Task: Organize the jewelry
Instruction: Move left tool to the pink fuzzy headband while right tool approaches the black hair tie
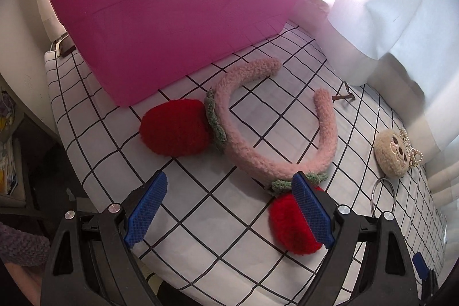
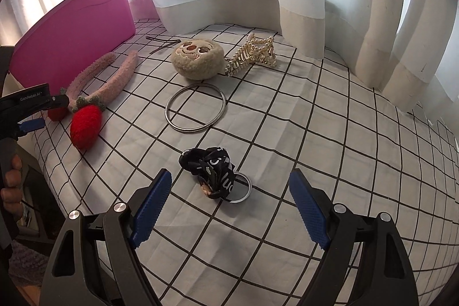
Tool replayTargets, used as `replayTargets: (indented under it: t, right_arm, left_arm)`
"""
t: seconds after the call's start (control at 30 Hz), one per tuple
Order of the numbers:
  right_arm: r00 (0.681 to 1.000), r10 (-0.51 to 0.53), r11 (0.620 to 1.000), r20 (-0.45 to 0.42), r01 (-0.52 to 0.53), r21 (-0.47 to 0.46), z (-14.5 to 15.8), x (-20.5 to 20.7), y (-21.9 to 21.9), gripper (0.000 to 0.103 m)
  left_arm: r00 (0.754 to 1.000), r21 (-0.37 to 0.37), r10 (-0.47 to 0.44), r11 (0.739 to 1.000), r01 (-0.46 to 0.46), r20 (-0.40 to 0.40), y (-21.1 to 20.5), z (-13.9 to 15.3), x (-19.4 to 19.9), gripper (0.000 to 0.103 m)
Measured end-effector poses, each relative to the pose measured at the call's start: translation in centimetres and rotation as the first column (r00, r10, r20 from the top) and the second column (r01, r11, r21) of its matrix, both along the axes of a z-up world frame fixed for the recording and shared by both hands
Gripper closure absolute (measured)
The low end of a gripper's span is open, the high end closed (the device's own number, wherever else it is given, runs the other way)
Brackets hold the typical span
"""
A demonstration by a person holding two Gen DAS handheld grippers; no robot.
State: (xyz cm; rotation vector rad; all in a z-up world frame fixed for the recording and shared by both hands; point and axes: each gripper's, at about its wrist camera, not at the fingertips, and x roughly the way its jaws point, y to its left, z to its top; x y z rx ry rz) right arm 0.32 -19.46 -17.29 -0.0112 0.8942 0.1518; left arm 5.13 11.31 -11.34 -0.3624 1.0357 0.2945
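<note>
**Both hand-held grippers wide open over scattered accessories, nothing picked up yet**

At far left stands a tall pink plastic bin [image 1: 160, 19], probably the place the pieces are meant to go, since it sits just beside them on the grid-patterned white bed cover [image 2: 330, 162]. Against its foot lies a fluffy pink headband with two red plush strawberries [image 1: 258, 116], flat on its side, open end away from the camera. The left hand-held gripper [image 1: 232, 215] hangs over the headband's near curve with its jaws wide apart and empty; the right blue pad overlaps the nearer strawberry in view, though contact cannot be confirmed.

Further right lie a thin brown hairpin [image 2: 163, 43], a round beige plush face clip [image 2: 198, 59] touching a pearl-studded gold claw clip [image 2: 252, 55], and a large silver metal bangle [image 2: 196, 107] just before them. Nearest, a black printed fabric scrunchie [image 2: 213, 172] rests on a small silver ring [image 2: 242, 188]. The right hand-held gripper [image 2: 229, 208] straddles that pair from above, jaws spread and empty, seemingly lined up to close on the scrunchie.
</note>
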Motion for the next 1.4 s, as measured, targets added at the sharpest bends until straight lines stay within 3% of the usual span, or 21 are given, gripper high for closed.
replayTargets:
  t: [0.7,1.1,1.4]
  right_arm:
    - [1.000,0.011,0.997,0.005,-0.010,-0.072,-1.4,0.3,1.5,0.023]
    - [1.000,0.008,0.994,-0.004,-0.008,-0.108,-2.5,1.2,1.8,0.023]
    - [1.000,-0.001,0.994,0.008,0.002,-0.105,-3.1,1.6,1.7,0.023]
  left_arm:
    - [0.993,-0.032,0.105,0.994,-0.107,-0.061,0.0,-3.2,4.0,0.016]
    - [0.993,0.084,0.096,0.992,-0.091,-0.067,-1.4,-3.9,5.3,0.007]
    - [0.993,0.125,0.102,0.988,-0.094,-0.059,-1.5,-4.1,5.7,0.005]
